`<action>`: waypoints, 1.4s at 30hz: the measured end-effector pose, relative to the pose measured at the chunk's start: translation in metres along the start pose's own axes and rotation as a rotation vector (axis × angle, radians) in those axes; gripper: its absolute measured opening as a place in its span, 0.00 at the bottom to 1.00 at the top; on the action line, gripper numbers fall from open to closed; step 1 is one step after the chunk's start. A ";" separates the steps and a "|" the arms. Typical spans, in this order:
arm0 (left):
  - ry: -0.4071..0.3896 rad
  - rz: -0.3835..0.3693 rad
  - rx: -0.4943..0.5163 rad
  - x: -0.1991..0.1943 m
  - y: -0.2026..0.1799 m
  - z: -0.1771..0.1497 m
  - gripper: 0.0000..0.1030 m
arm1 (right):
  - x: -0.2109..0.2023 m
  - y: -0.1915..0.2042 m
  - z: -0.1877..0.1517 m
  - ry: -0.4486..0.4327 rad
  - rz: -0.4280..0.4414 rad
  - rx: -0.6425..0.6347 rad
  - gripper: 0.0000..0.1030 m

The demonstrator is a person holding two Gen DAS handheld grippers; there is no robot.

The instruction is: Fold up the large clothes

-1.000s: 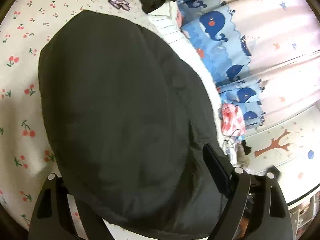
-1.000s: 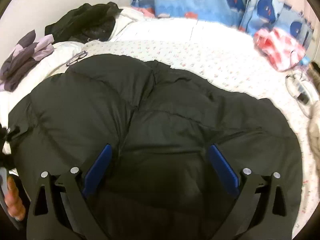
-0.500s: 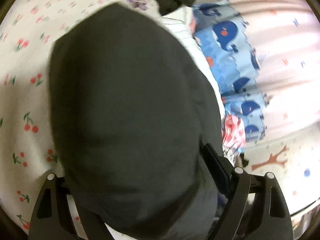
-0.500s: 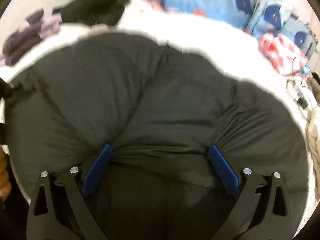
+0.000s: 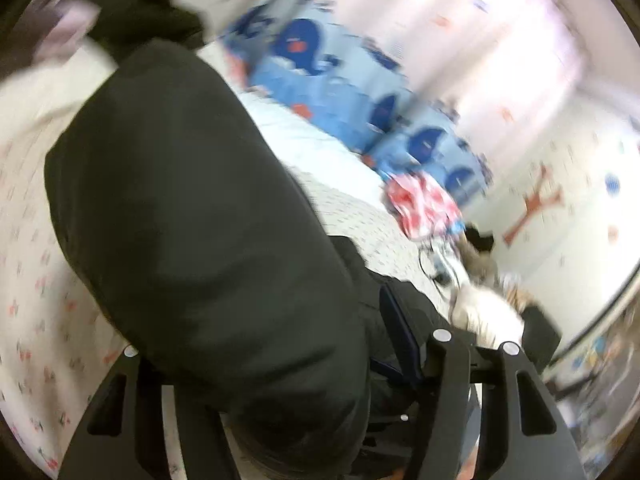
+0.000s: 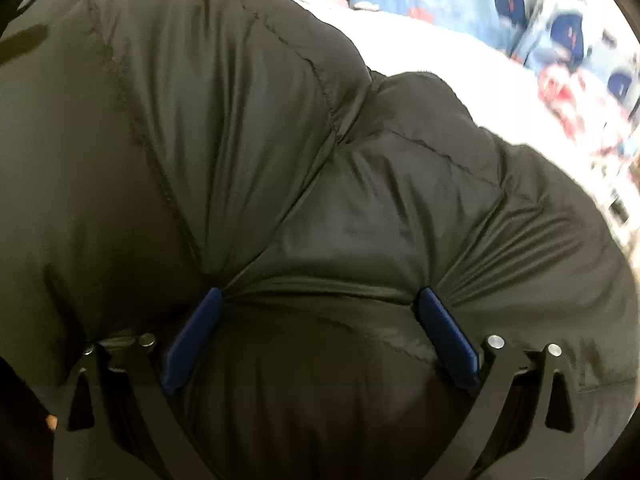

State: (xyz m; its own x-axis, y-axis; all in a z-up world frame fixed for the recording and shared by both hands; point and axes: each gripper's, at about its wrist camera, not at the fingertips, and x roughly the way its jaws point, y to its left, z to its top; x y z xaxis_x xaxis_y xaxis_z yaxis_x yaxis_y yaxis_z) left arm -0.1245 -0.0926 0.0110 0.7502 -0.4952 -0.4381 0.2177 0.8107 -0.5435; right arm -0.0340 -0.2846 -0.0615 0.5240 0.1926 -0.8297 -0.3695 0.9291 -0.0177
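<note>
The black padded jacket (image 6: 280, 168) is big and puffy, with stitched seams between its soft panels (the cloth has a slight shine). It lies bunched on the cherry-print sheet (image 5: 28, 240), one thick fold raised above that sheet.

A bed (image 5: 344, 200) covered in a white sheet with a small red cherry print fills the lower left and centre of the left wrist view. A puffy black jacket (image 5: 192, 220) lies across it, centre frame. At the upper left sits a heap of dark clothes (image 5: 140, 12). A red-and-white patterned cloth (image 5: 424, 204) lies at right of centre, with blurred small items just below it.
</note>
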 end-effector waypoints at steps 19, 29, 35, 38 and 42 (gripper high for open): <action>0.331 -0.065 0.828 0.137 -0.219 -0.124 0.57 | -0.191 -0.270 0.012 -0.346 0.470 0.583 0.93; 0.427 -0.160 0.874 0.113 -0.225 -0.129 0.57 | -0.083 -0.201 0.004 0.008 -0.072 0.309 0.93; 0.417 -0.289 0.358 0.084 -0.130 -0.038 0.59 | -0.076 -0.213 -0.012 0.030 -0.254 0.278 0.93; 0.398 -0.223 0.051 0.112 -0.055 -0.003 0.65 | -0.069 -0.234 -0.023 0.037 -0.213 0.364 0.93; 0.477 -0.276 -0.158 0.167 -0.014 0.005 0.71 | -0.053 -0.255 -0.052 0.023 -0.037 0.557 0.93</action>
State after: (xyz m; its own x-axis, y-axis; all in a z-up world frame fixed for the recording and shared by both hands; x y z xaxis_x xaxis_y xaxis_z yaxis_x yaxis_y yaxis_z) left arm 0.0004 -0.1848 -0.0512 0.3061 -0.7979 -0.5193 0.2419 0.5927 -0.7682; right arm -0.0080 -0.5479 -0.0418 0.5093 0.1556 -0.8464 0.1135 0.9628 0.2453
